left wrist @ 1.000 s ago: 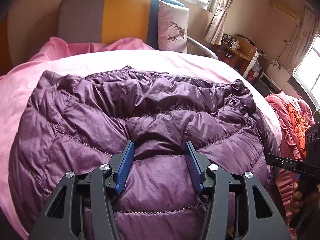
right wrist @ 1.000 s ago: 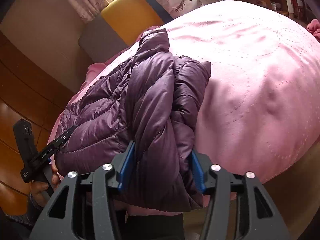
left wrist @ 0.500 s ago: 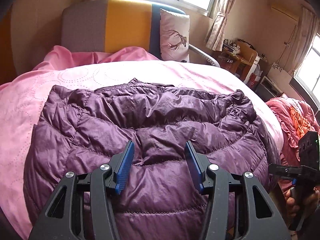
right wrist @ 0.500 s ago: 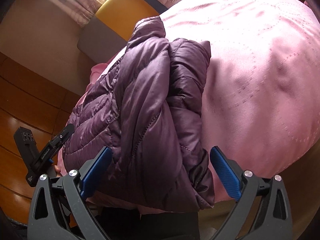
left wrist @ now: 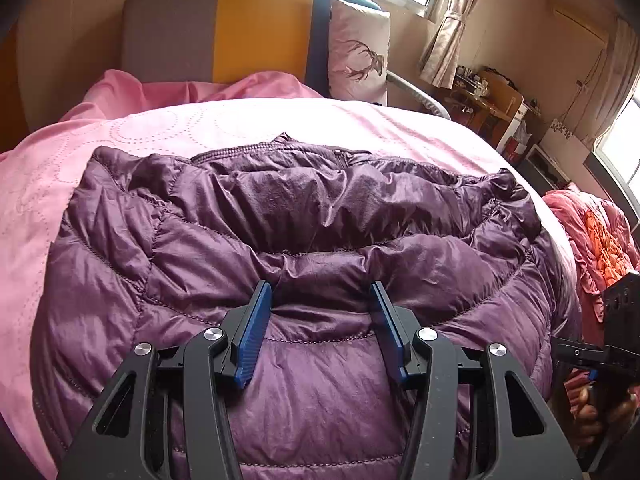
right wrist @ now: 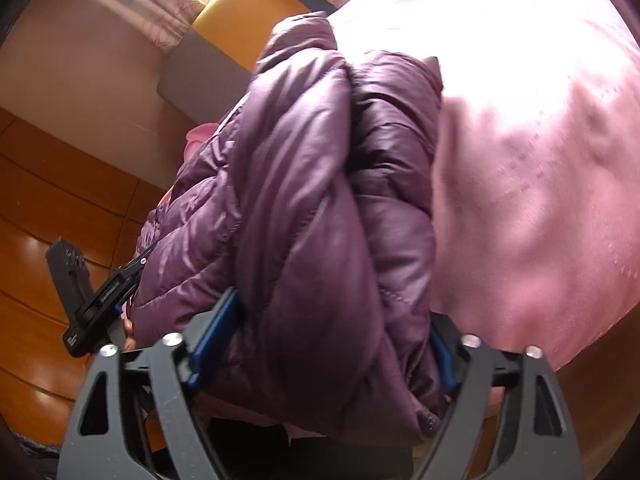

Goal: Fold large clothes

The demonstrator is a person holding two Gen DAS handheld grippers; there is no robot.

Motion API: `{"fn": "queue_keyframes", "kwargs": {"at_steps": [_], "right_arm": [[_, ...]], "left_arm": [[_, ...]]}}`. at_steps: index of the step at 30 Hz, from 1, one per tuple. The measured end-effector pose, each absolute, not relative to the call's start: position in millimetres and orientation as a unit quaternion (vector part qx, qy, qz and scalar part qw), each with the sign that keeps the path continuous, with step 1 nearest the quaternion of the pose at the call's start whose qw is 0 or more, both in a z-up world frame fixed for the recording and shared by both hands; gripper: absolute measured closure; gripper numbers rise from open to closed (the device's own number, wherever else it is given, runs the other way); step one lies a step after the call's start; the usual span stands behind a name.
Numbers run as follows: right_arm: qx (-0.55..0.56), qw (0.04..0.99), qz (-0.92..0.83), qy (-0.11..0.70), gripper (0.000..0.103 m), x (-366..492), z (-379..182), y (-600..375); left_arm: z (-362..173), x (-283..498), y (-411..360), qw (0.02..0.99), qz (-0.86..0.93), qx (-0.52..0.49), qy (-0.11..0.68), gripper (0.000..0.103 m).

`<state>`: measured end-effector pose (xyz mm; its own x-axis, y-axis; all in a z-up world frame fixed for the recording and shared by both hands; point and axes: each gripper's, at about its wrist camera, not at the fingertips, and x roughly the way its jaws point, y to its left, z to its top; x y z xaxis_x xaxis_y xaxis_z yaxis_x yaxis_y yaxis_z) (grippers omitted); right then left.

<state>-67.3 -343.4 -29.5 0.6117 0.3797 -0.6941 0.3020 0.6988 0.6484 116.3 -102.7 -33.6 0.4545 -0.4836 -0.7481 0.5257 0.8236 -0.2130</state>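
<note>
A purple quilted down jacket [left wrist: 280,220] lies folded on a pink bed cover [left wrist: 240,124]. My left gripper [left wrist: 322,300] is shut on a bunched fold of the jacket's near edge, between its blue pads [left wrist: 256,320]. In the right wrist view the jacket [right wrist: 312,200] is seen from its end, in thick stacked layers. My right gripper [right wrist: 336,320] is shut on that thick end, with the right pad mostly hidden under fabric. The left gripper shows at the left of the right wrist view [right wrist: 108,292], and the right gripper at the right edge of the left wrist view [left wrist: 600,356].
A grey, yellow and blue headboard [left wrist: 224,32] and a deer-print pillow [left wrist: 358,52] stand behind the bed. A red-orange quilt [left wrist: 596,240] lies at the right. A cluttered desk [left wrist: 492,96] and windows are at the back right. A wooden floor [right wrist: 48,208] lies beside the bed.
The right gripper opened wide half a second ago and has closed again on the jacket's thick end. The left gripper kept its grip and drew back slightly, showing more pink cover.
</note>
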Motion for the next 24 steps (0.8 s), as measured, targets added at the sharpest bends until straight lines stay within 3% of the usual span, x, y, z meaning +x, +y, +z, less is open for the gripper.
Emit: {"fn": "queue_keyframes", "kwargs": {"at_steps": [5,11,19,21,24], "right_arm": [[0.349,0.827,0.041,0.440,0.054,-62.4,-1.8,-325.9],[0.282,0.868,0.093,0.398,0.065,-42.3,66.5,-280.6],[0.159,0.887,0.172,0.397,0.066,13.9,106.6,-169.9],[0.132,0.887,0.172,0.408,0.066,26.0,106.0,-146.7],[0.110,0.886,0.169,0.417,0.066,32.6,107.3,-127.3]], "left_arm": [[-47.5,125.7,-102.6,0.839,-0.310,0.003,0.447,0.053],[-60.3,134.1,-98.2,0.826,-0.326,-0.024,0.460,0.053],[-66.3,135.2,-82.6,0.812,-0.350,-0.068,0.463,0.053],[-61.5,134.3,-73.2,0.807,-0.352,-0.086,0.466,0.059],[-46.1,124.8,-40.0,0.801,-0.360,-0.124,0.463,0.059]]}}
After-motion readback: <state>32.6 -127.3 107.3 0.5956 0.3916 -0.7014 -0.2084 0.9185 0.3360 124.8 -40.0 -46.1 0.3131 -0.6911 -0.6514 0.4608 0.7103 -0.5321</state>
